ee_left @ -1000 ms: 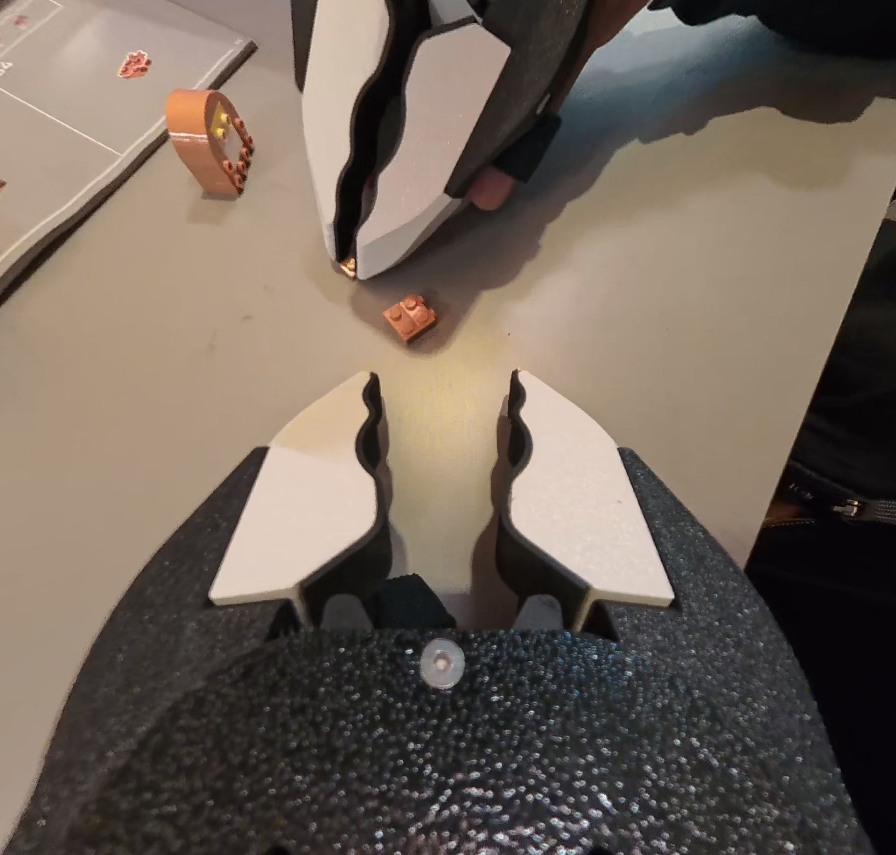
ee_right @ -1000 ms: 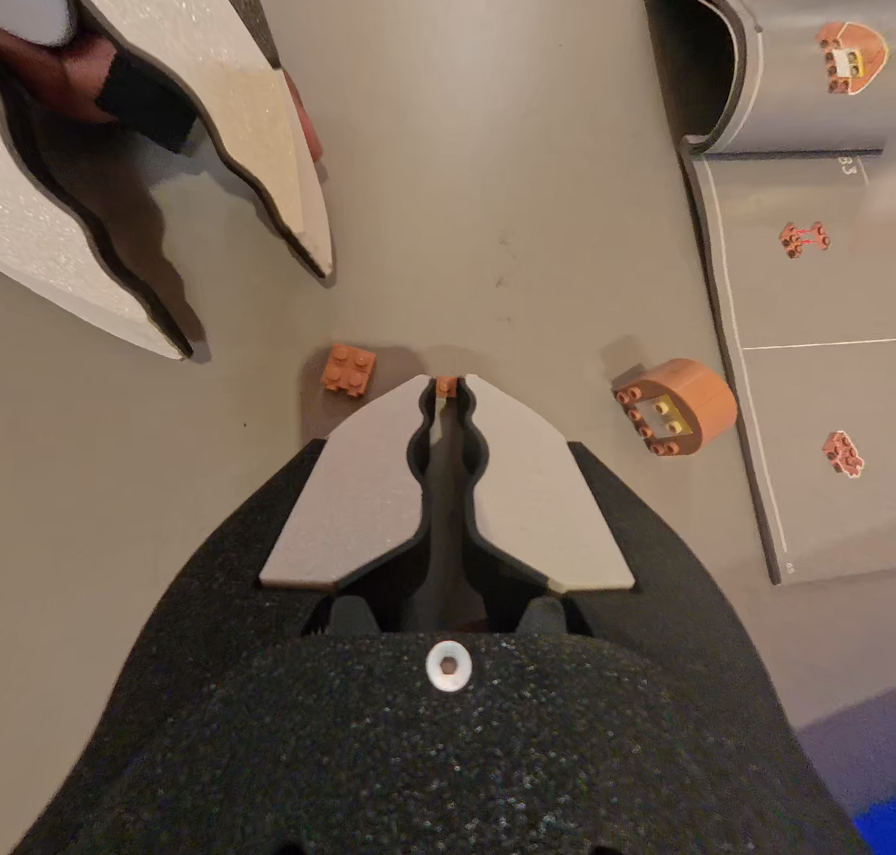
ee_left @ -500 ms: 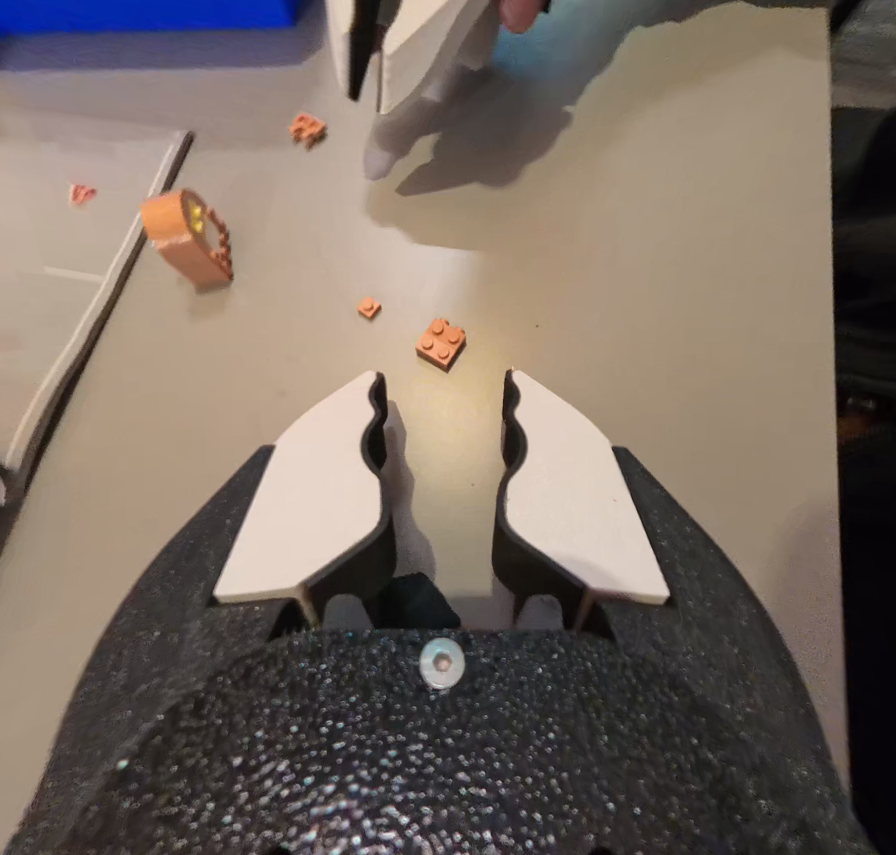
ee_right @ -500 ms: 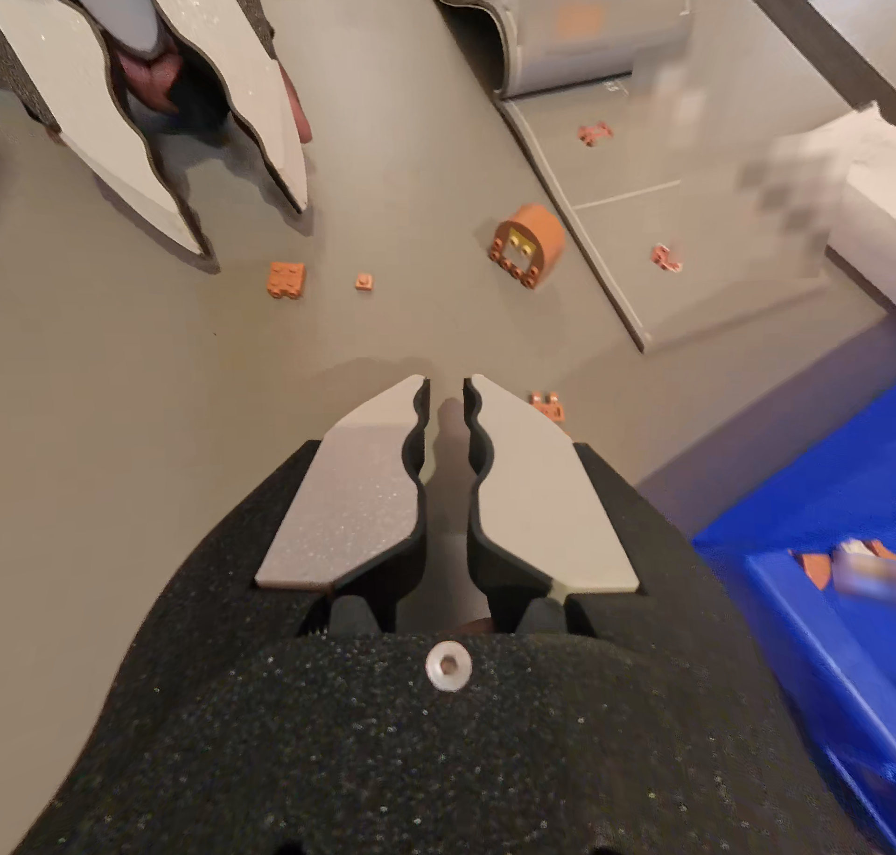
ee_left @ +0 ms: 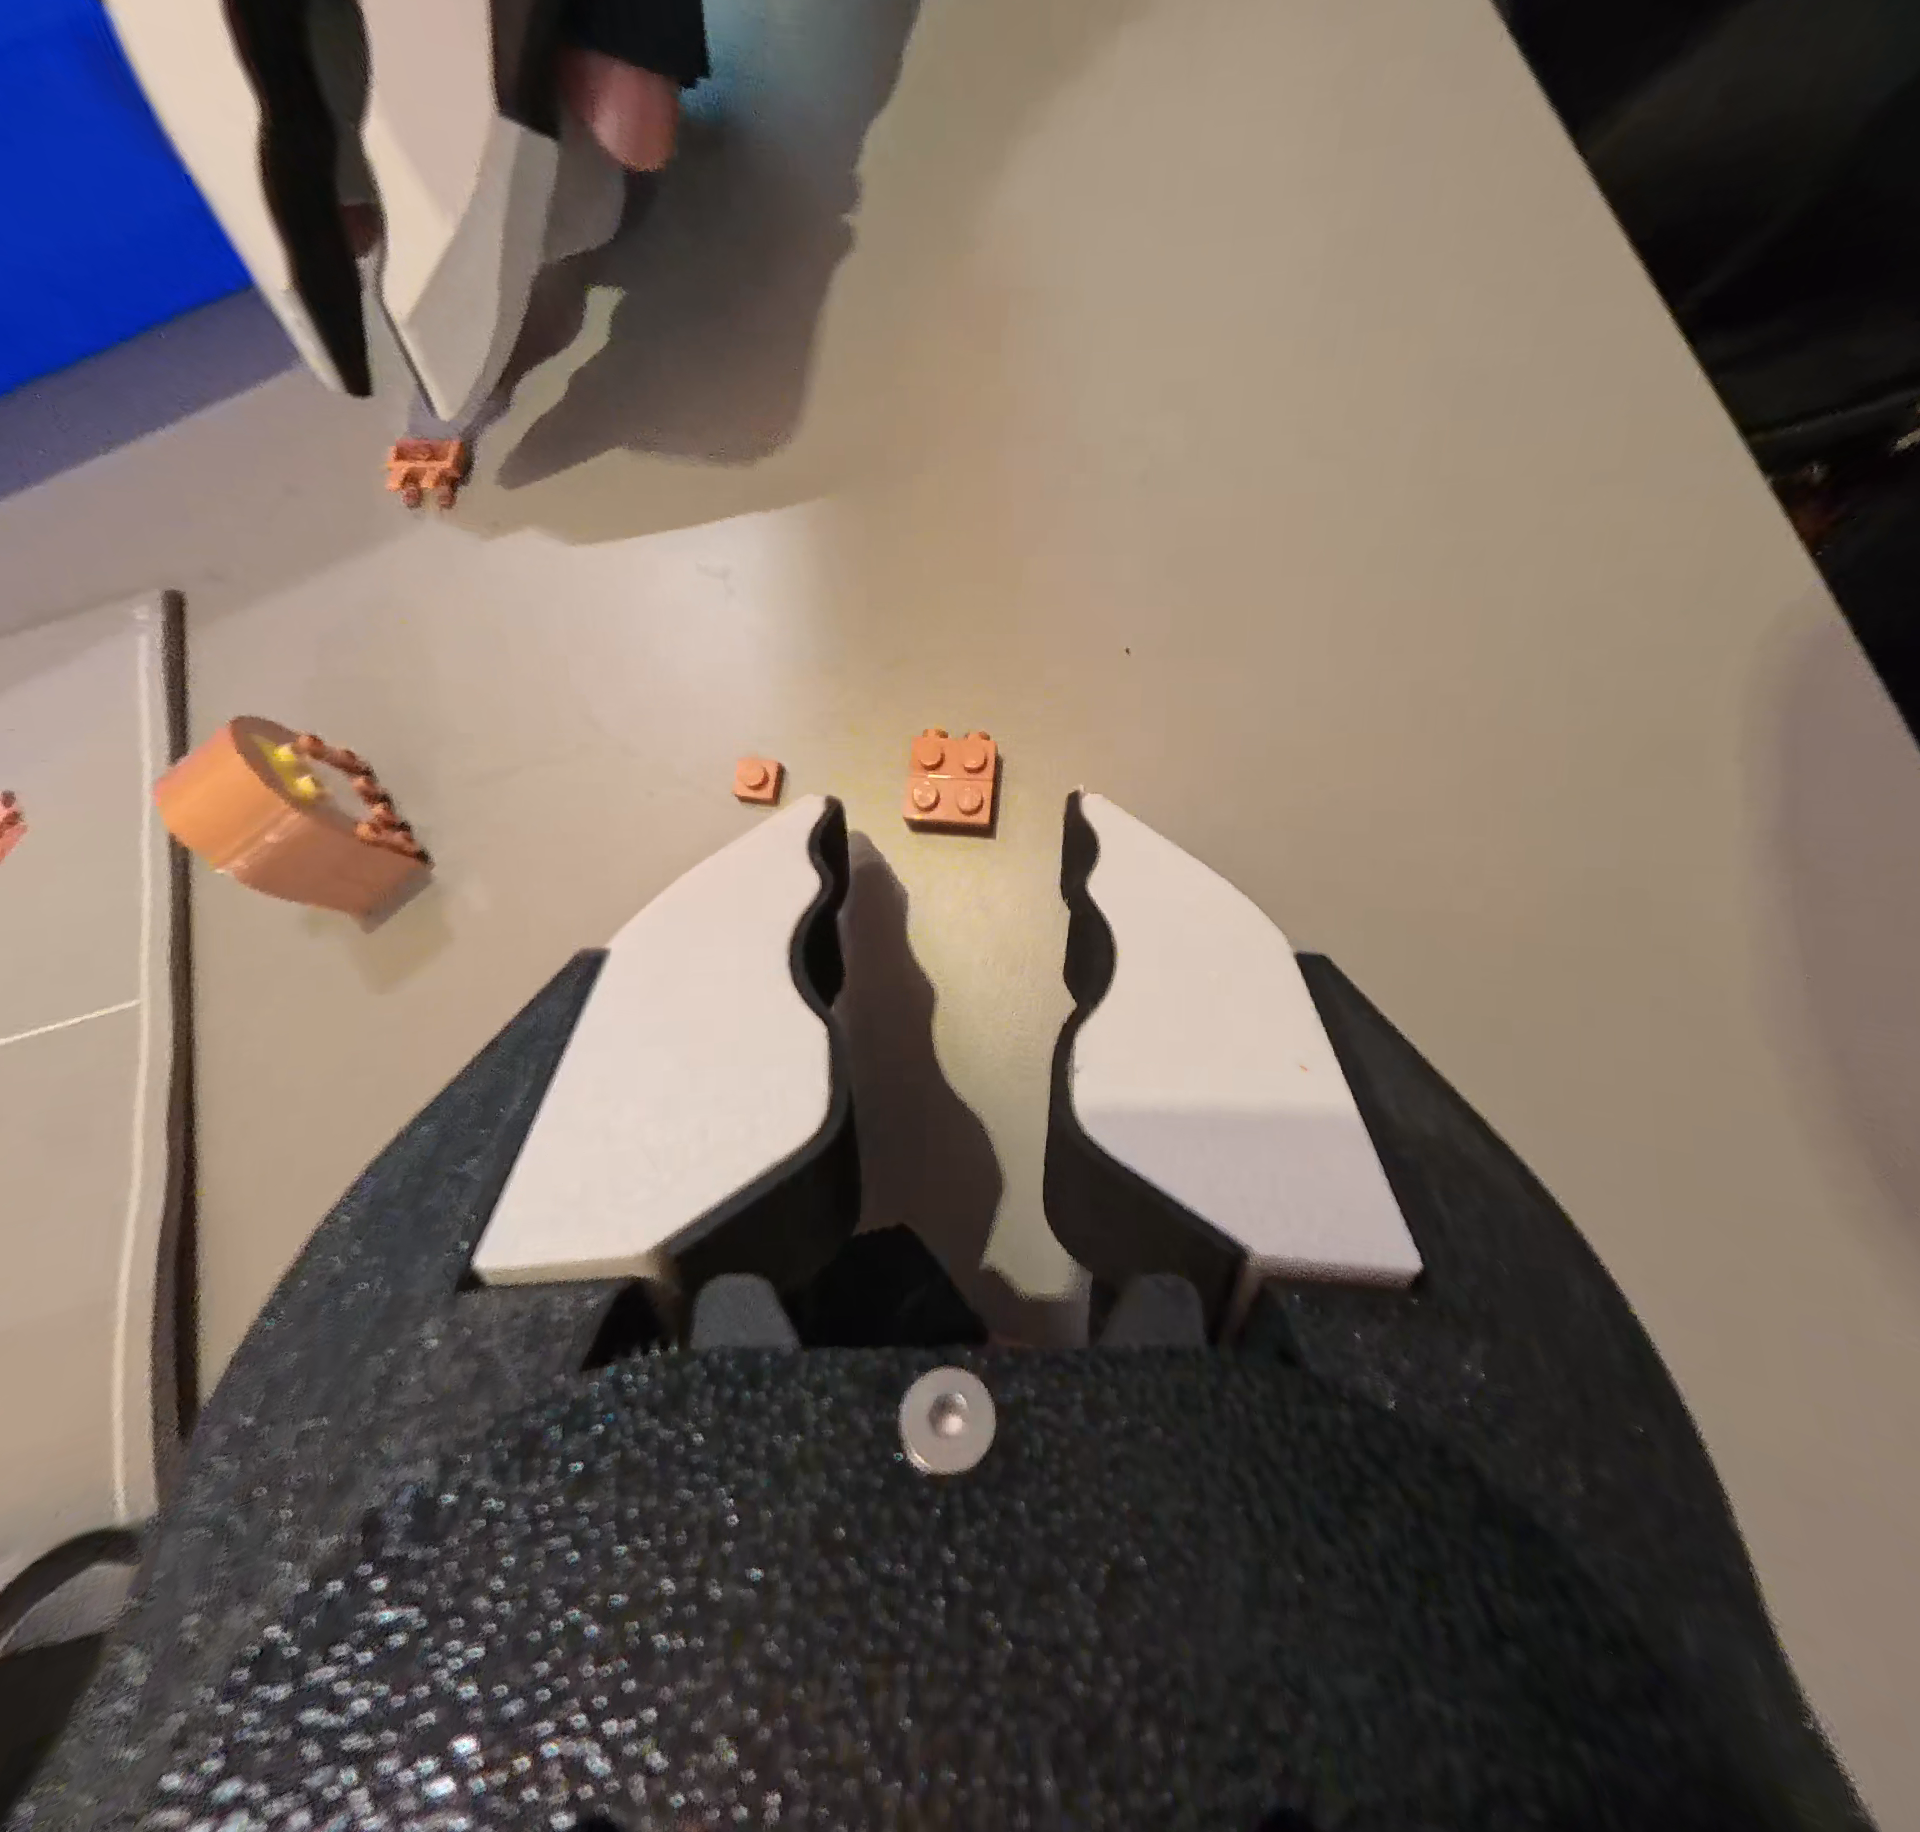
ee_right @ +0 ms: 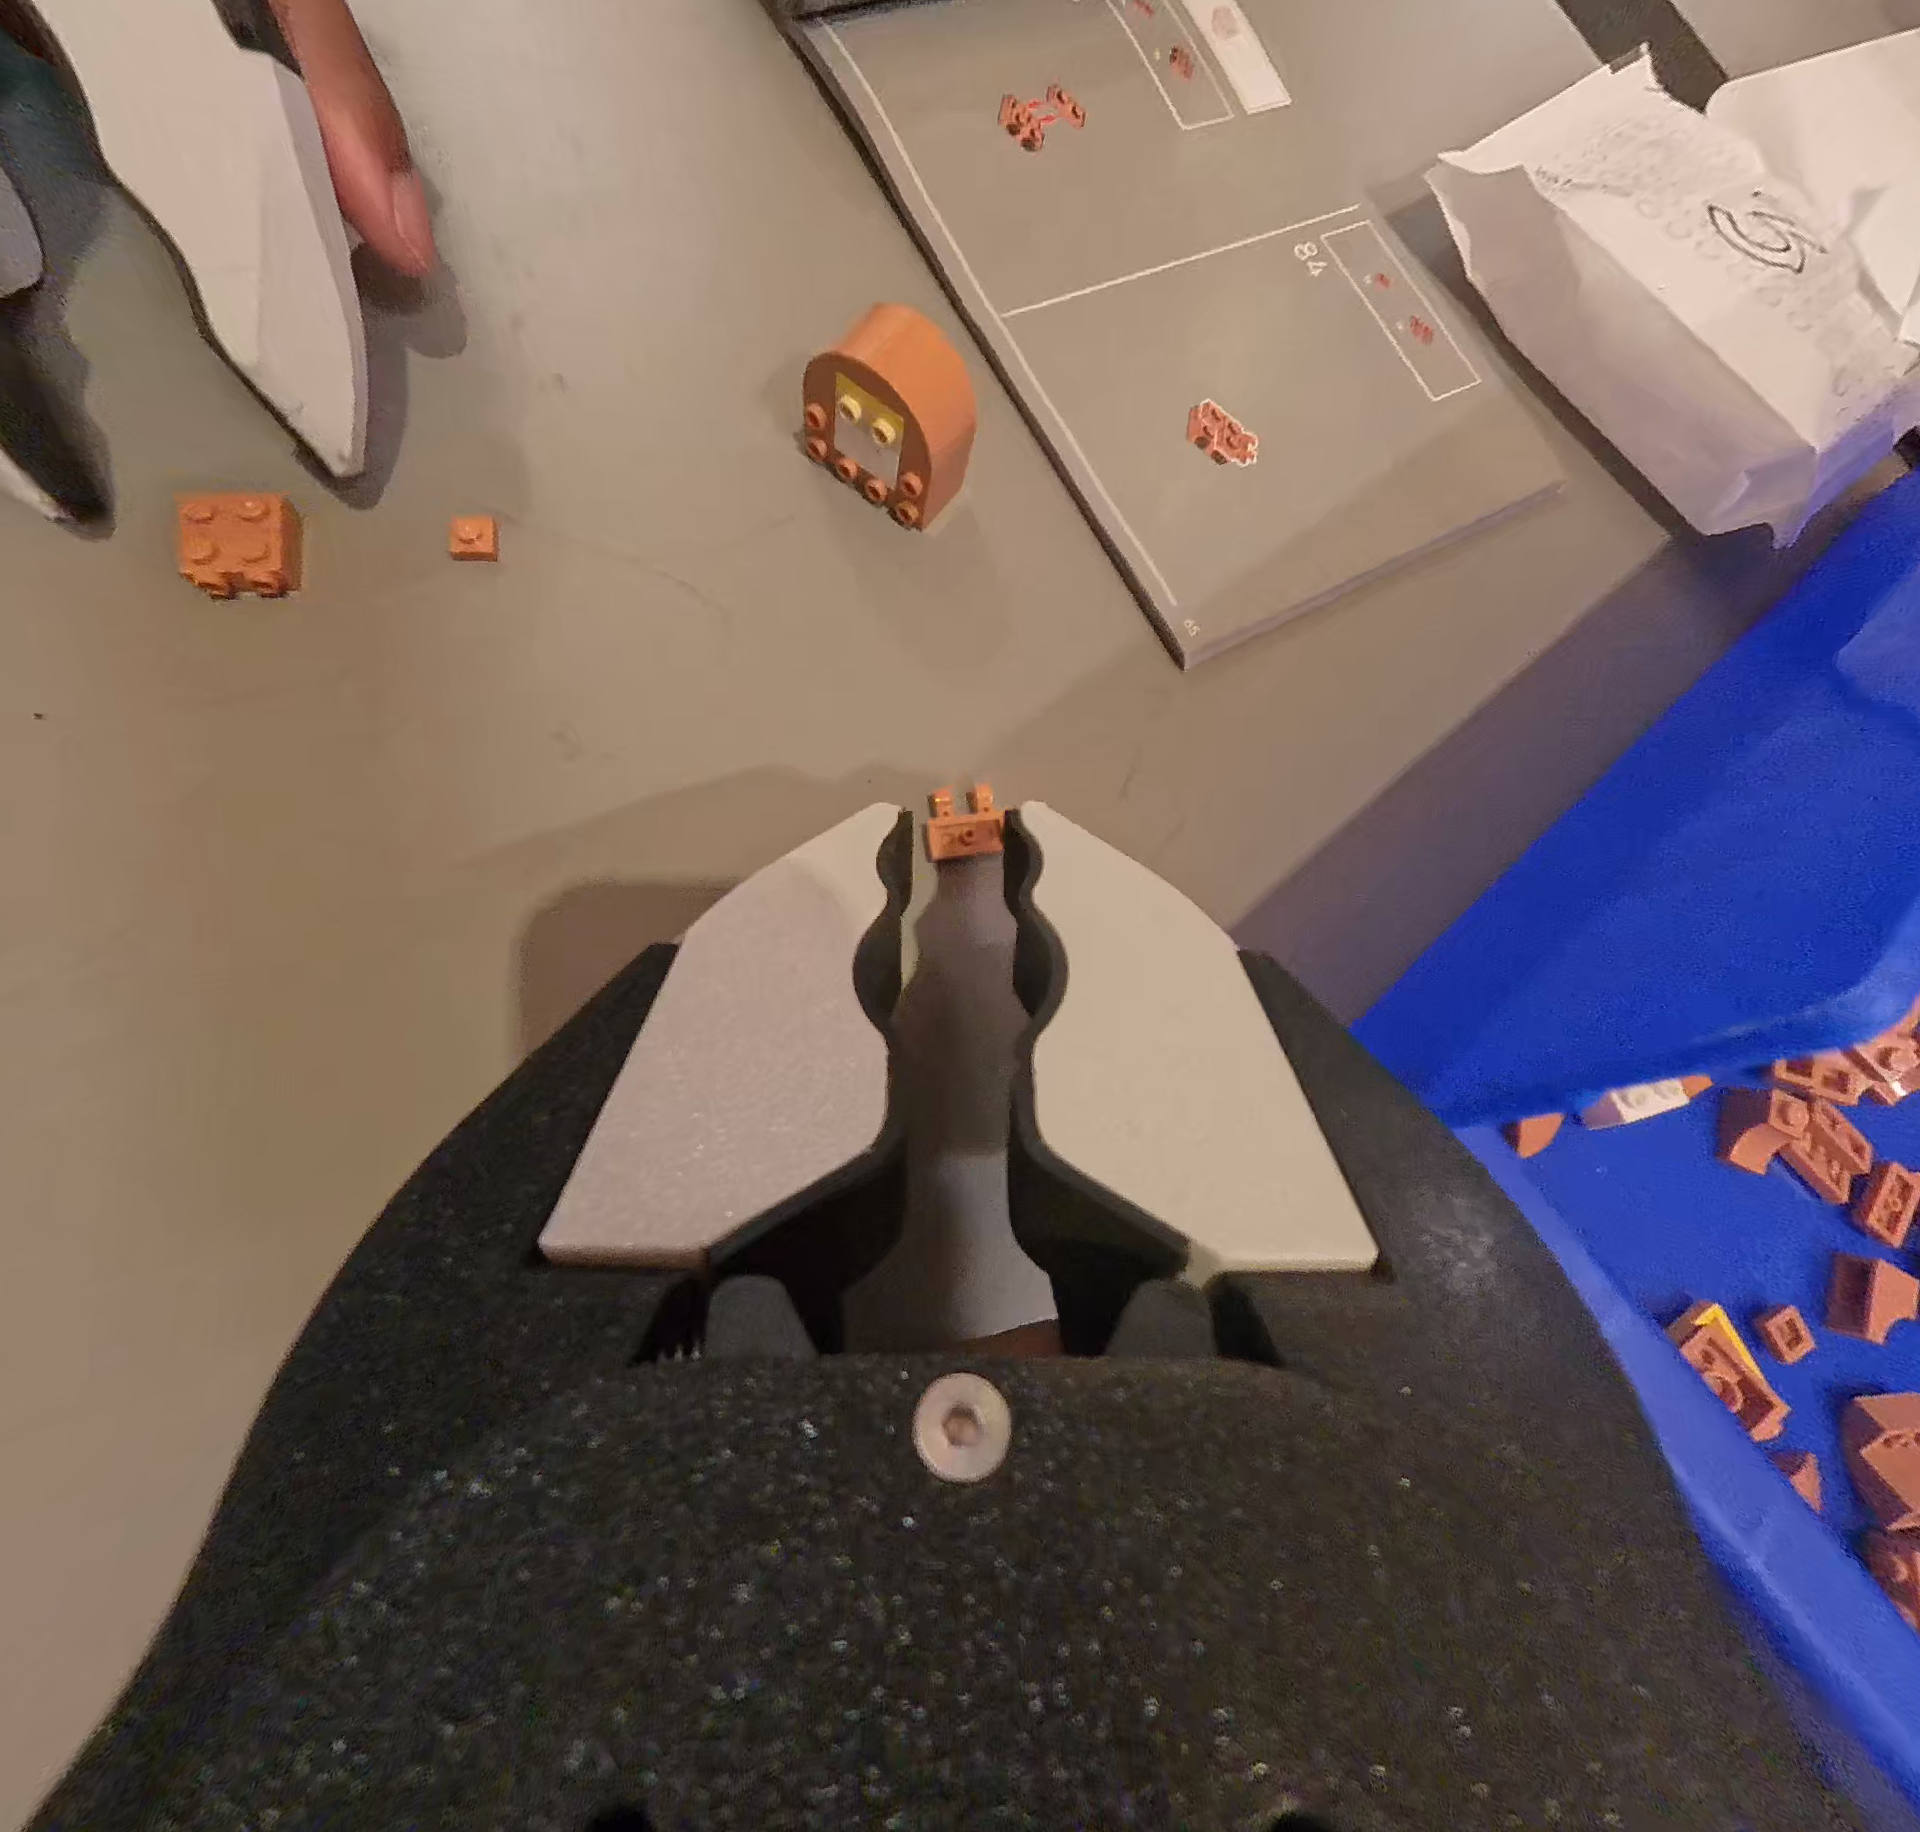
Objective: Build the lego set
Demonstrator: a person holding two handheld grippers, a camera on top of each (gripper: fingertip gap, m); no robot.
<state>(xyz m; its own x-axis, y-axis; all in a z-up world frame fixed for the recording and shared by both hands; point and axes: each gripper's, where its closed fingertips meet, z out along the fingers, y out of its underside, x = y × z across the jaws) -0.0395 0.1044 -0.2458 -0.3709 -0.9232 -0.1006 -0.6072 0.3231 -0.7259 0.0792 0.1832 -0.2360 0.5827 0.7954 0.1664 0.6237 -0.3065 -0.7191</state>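
Note:
My left gripper (ee_left: 954,803) is open over the grey table. An orange two-by-two brick (ee_left: 951,785) lies on the table at its fingertips, with a clear gap to each pad. A tiny orange one-stud plate (ee_left: 758,777) lies just left of it. My right gripper (ee_right: 961,816) is open around a small orange clip piece (ee_right: 964,832) that rests on the table. The right pad is at the piece and the left pad stands off it. The left wrist view shows this piece (ee_left: 426,468) on the table under the right gripper (ee_left: 400,400).
An orange arch-shaped assembly (ee_right: 888,411) with a yellow inset lies near an open instruction booklet (ee_right: 1247,328). A blue bin (ee_right: 1662,899) holding several brown bricks is at the right. A white paper bag (ee_right: 1662,276) is behind it. The table edge (ee_left: 1662,432) runs along the left gripper's right.
My right gripper let go of the one-stud plate, which now lies on the table. It opened wider and moved toward the blue bin, around the clip piece. My left gripper narrowed a little over the two-by-two brick.

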